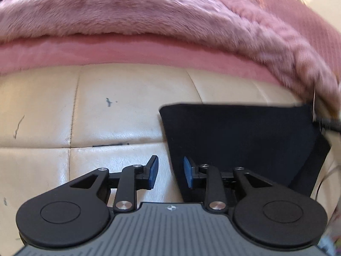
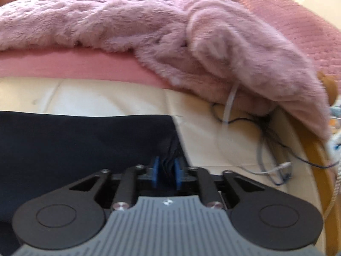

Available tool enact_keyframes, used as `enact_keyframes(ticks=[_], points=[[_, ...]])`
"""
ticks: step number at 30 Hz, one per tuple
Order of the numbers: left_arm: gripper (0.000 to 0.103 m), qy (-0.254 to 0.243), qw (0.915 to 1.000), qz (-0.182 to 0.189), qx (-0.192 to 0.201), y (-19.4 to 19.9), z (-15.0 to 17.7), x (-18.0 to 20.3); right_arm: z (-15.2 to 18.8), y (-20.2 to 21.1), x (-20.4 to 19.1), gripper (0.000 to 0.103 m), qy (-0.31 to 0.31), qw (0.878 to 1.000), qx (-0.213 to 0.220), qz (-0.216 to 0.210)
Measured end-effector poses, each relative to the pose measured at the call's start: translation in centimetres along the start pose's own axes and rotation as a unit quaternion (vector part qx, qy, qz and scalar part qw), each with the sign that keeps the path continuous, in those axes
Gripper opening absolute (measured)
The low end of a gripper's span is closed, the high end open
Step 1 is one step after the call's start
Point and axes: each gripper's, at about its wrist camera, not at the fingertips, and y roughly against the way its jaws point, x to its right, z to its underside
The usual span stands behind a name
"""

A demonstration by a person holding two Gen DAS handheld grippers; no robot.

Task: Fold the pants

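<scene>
A: Left wrist view first. Where are the pants [image 1: 240, 140]?

B: Folded dark cloth lying flat on a cream leather bench [image 1: 119, 115], right of centre. Its left edge runs down between the fingers of the left gripper [image 1: 170, 172].

A: Are the jaws gripping it?

B: No. They stand apart with a clear gap; one blue pad [image 1: 153, 171] is over bare leather, the other over the cloth. Nothing is pinched.

A: Beyond the bench?

B: A pink blanket [image 1: 127, 15], fluffy, heaped on a pink sheet [image 1: 106, 52].

A: Right wrist view?

B: The pants fill the lower left. The right gripper [image 2: 167, 176] sits at their right edge, jaws nearly closed, bunched dark folds between the pads.

A: Anything beside it?

B: Cables [image 2: 264, 149] lie tangled on the bench to the right, under the blanket's hanging edge.
</scene>
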Motion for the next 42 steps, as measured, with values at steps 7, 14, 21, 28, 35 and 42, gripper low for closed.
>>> enact_keyframes(ticks=[7, 14, 21, 28, 35, 42], points=[[0.048, 0.039, 0.9989, -0.017, 0.018, -2.5, -2.6, -0.1, 0.8, 2.6, 1.4, 0.017, -0.025, 0.999, 0.022, -0.006], [0.047, -0.004, 0.9977, -0.065, 0.015, -4.8, -3.1, 1.6, 2.0, 0.3, 3.6, 0.033, -0.109, 0.994, -0.008, -0.024], [0.047, 0.008, 0.9948, -0.098, 0.024, -4.9, -3.8, 1.5, 2.5, -0.9, 4.2, 0.032, -0.145, 0.988, -0.028, -0.044], [0.043, -0.023, 0.9987, -0.026, 0.039, -0.5, -1.3, 3.8, 2.5, -1.0, 4.1, 0.032, -0.149, 0.987, -0.037, -0.043], [0.018, -0.1, 0.9947, -0.006, -0.023, -1.5, 3.1, 6.2, 2.1, -1.0, 3.9, 0.031, -0.14, 0.989, -0.044, -0.034], [0.01, -0.127, 0.9894, -0.046, -0.054, -1.0, 4.2, 5.9, 2.2, -0.5, 3.1, 0.027, -0.128, 0.99, -0.046, -0.031]])
